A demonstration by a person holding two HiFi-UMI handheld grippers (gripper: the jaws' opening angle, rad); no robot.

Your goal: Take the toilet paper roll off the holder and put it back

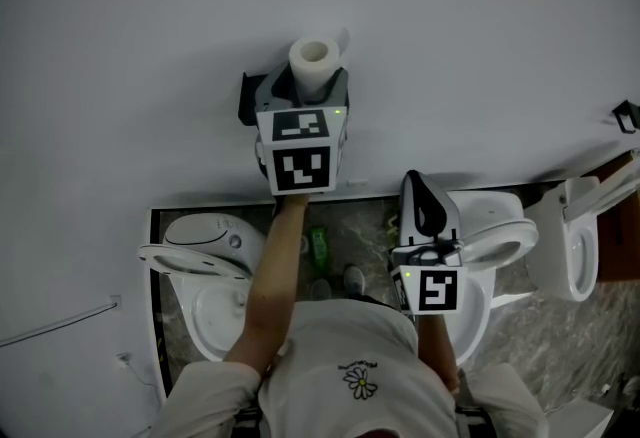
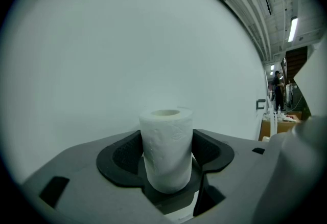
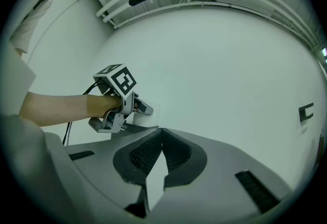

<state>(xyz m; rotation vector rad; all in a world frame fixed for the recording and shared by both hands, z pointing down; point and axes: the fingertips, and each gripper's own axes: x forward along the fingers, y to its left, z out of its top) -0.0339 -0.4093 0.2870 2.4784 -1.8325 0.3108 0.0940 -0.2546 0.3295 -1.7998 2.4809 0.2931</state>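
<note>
The left gripper (image 1: 305, 91) is clamping the toilet paper roll (image 2: 167, 149) upright between its jaws, presenting it close before the white wall (image 1: 480, 36), with a black wall fitting (image 1: 246, 96) at its nine o'clock. The right gripper (image 3: 160, 133), at four o'clock from the left one in the head view, is hanging with jaws closed tip to tip, empty.

Dim, flat, cool light around me.
My gripper views curve into black corners (fisheye); a ceiling strip light (image 2: 293, 29) glares.

toilet paper roll (image 2: 166, 159) | white | upright, core up | clamped in left gripper (image 2: 167, 141) jaws
</note>
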